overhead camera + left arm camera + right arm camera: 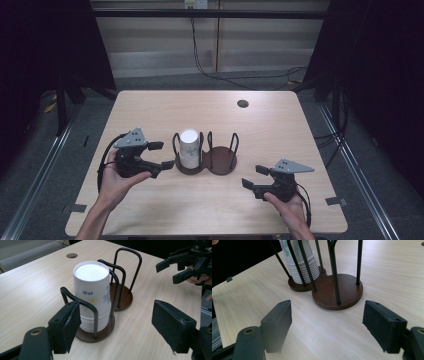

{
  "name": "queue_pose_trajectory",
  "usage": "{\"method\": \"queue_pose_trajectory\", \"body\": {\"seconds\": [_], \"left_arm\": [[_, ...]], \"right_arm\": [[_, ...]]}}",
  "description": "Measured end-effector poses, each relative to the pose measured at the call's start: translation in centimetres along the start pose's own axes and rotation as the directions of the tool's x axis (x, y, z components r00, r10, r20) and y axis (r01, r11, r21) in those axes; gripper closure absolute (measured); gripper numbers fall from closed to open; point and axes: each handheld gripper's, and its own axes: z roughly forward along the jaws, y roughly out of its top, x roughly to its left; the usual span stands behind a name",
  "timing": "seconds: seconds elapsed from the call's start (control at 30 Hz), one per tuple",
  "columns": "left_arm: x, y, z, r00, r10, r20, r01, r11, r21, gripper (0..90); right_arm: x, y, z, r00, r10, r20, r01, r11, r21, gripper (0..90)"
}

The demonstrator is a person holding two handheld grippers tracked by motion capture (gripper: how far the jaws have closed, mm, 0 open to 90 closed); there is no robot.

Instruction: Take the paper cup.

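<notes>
A stack of white paper cups (pixel 189 147) stands upside down in the left bay of a two-bay holder (pixel 222 161) with dark wire hoops and round brown bases. The right bay is empty. My left gripper (pixel 163 155) hovers just left of the stack, open, with nothing between its jaws. In the left gripper view the cups (pixel 92 290) stand ahead of my left gripper (pixel 120 327), with the holder (pixel 125 298) around them. My right gripper (pixel 253 176) is open near the front right, apart from the holder. In its own view my right gripper (pixel 327 325) faces the empty base (pixel 342 292) and the cups (pixel 299 265).
The light wooden table (pixel 280 130) has a round cable hole (pixel 243 103) at the back right. Bare tabletop surrounds the holder. Dark curtains and floor rails flank the table. The right gripper (pixel 175 271) appears far off in the left gripper view.
</notes>
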Motion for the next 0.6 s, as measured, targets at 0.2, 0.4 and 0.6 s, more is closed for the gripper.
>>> {"method": "queue_pose_trajectory", "body": {"seconds": [0.2,0.4,0.6], "left_arm": [[0.3,1.6,0.4,0.9997,0.014,-0.022,-0.014,0.9998,0.016,20.0],[0.7,2.4,0.7,0.9995,0.031,-0.011,-0.03,0.9991,0.029,26.7],[1.2,3.2,1.4,0.9994,0.032,-0.012,-0.031,0.9976,0.062,25.3]], "right_arm": [[0.1,0.0,0.0,0.9999,-0.008,-0.009,0.008,1.0,0.007,23.2],[0.3,0.0,0.3,0.9996,-0.026,-0.008,0.026,0.999,0.022,22.7],[0.4,0.0,0.5,0.9993,-0.035,-0.01,0.036,0.999,0.031,22.2]]}}
